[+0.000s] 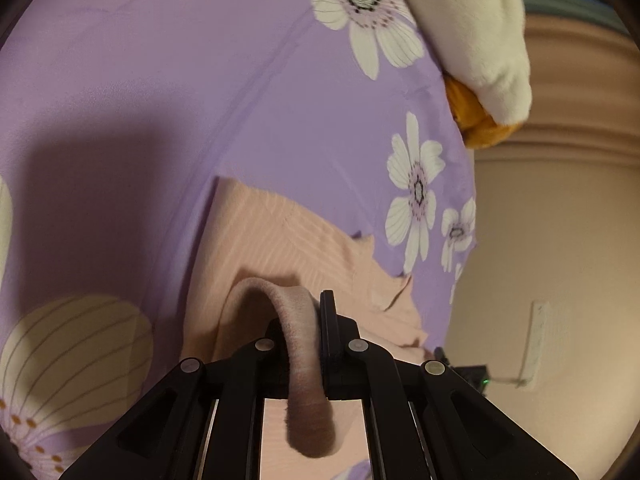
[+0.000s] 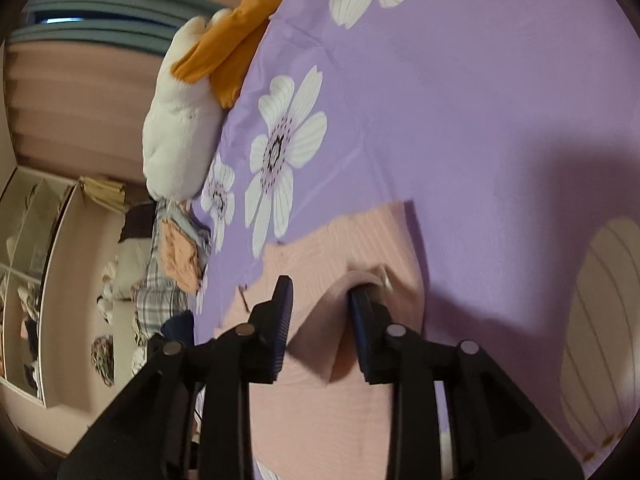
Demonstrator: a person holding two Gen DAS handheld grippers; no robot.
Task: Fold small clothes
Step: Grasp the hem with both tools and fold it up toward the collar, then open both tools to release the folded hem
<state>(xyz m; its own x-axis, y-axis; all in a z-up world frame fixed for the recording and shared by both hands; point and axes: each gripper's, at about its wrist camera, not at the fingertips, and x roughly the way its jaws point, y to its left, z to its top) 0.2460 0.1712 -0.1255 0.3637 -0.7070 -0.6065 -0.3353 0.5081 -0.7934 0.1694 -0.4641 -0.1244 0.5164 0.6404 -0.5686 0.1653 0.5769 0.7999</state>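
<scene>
A small pink ribbed garment (image 1: 276,232) lies on a purple flowered bedsheet (image 1: 160,80). My left gripper (image 1: 304,320) is shut on a thick folded edge of the pink garment, which loops up between its fingers and hangs back toward the camera. In the right wrist view the same pink garment (image 2: 360,240) lies ahead. My right gripper (image 2: 320,300) is open, its fingers wide apart. A raised fold of the garment sits between them, against the right finger (image 2: 360,312).
A white and orange plush toy (image 1: 480,40) lies at the bed's far edge, also in the right wrist view (image 2: 188,100). Beyond the bed edge are a pile of clothes (image 2: 168,272), shelves (image 2: 28,260) and a beige wall (image 1: 560,240).
</scene>
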